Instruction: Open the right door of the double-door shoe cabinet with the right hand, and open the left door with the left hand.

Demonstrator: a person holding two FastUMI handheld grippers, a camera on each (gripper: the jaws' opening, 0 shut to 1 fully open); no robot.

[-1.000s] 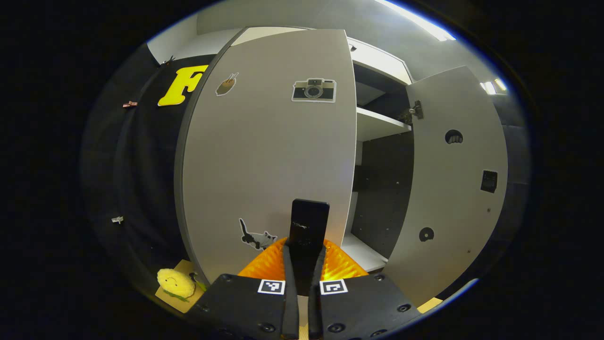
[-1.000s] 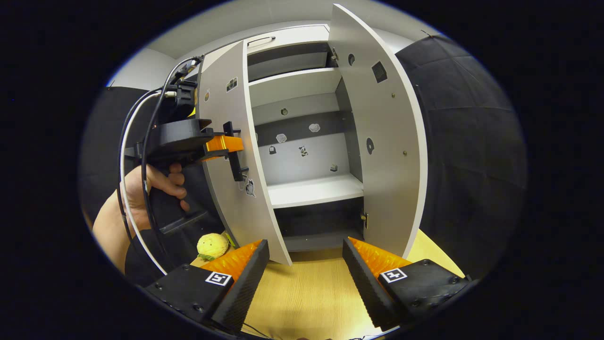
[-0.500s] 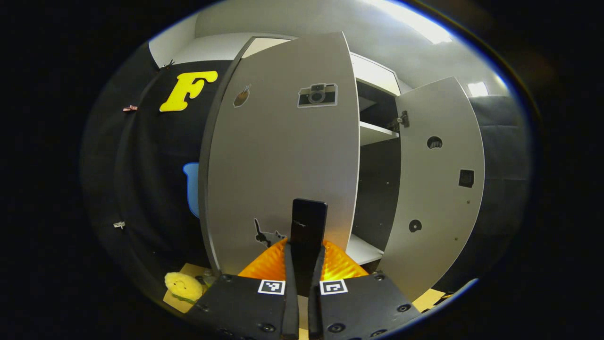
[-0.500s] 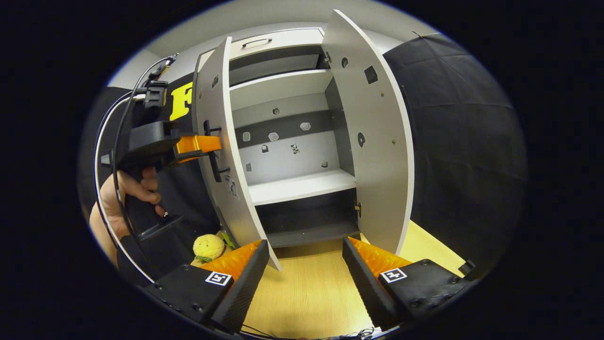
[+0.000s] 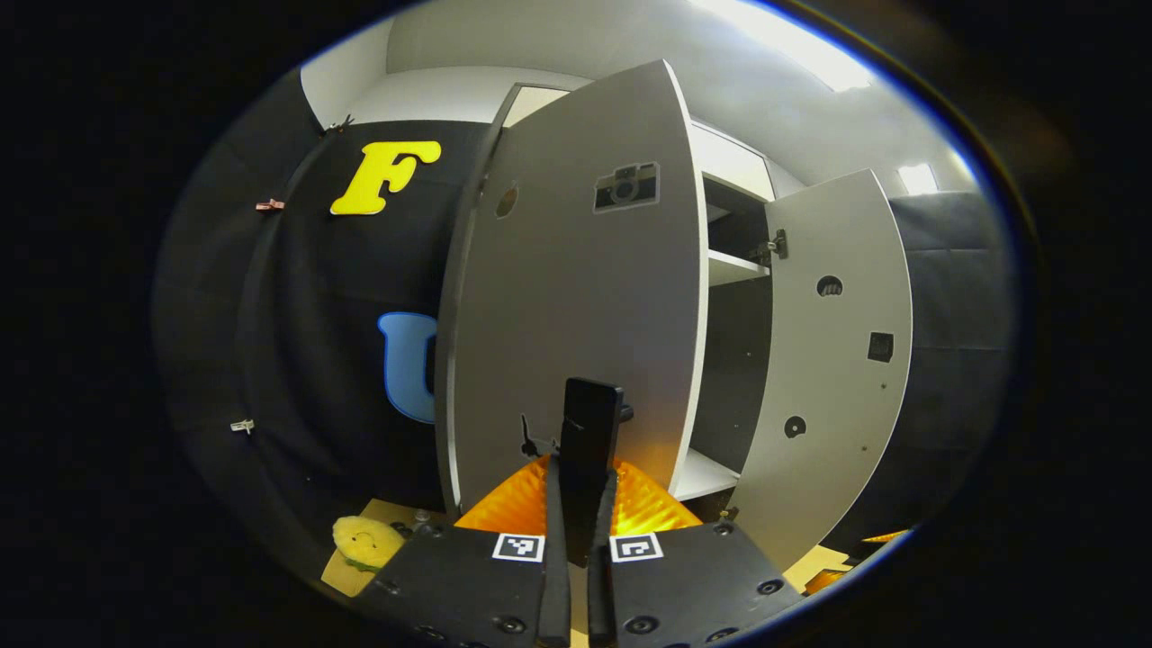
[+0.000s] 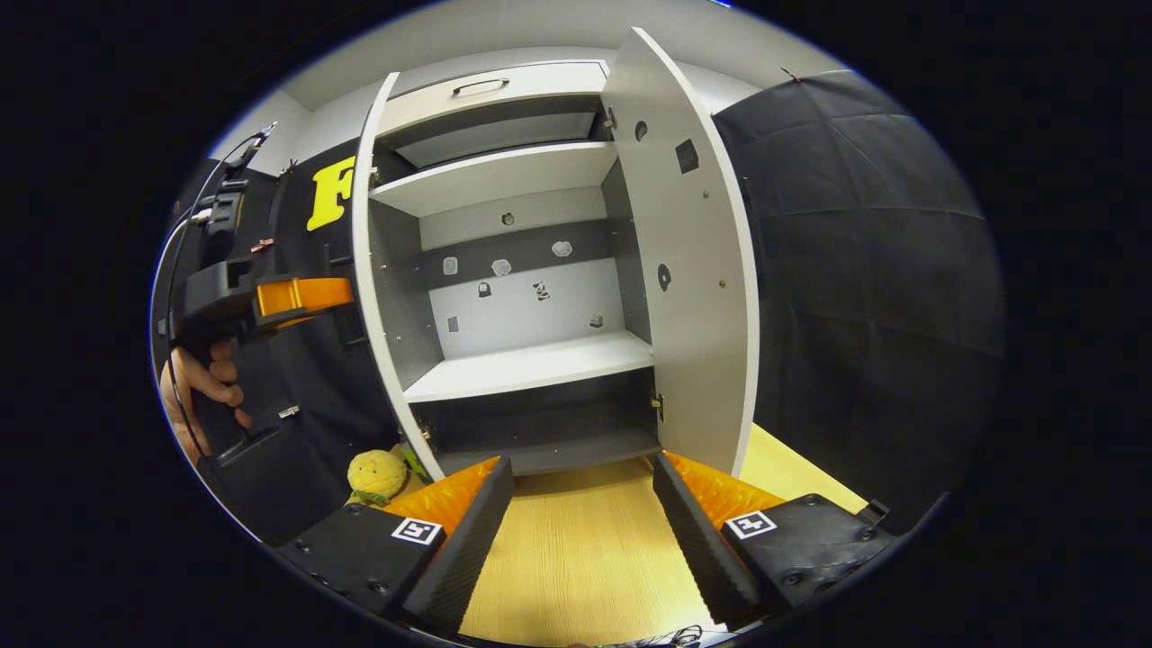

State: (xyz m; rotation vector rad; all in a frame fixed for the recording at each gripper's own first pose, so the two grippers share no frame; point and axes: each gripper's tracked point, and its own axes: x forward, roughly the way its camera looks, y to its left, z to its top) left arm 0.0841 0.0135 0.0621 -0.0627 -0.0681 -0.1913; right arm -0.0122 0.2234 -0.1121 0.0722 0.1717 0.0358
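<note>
The white shoe cabinet stands with both doors swung out. In the left gripper view, my left gripper is shut on the black handle of the left door, which bears a camera sticker. The right door hangs open beyond it. In the right gripper view, the left door is seen nearly edge-on and the right door stands wide. My right gripper is open with nothing between its fingers, low in front of the cabinet. The left gripper and the hand holding it sit beside the left door.
A yellow plush toy lies on the wooden floor by the cabinet's left foot. Small stickers dot the cabinet's back panel. Black cloth walls close in on both sides. A drawer with a handle tops the cabinet.
The left door has swung further outward with my left gripper on its handle, now almost edge-on to the right gripper view. The right gripper stays open and the right door stays open.
</note>
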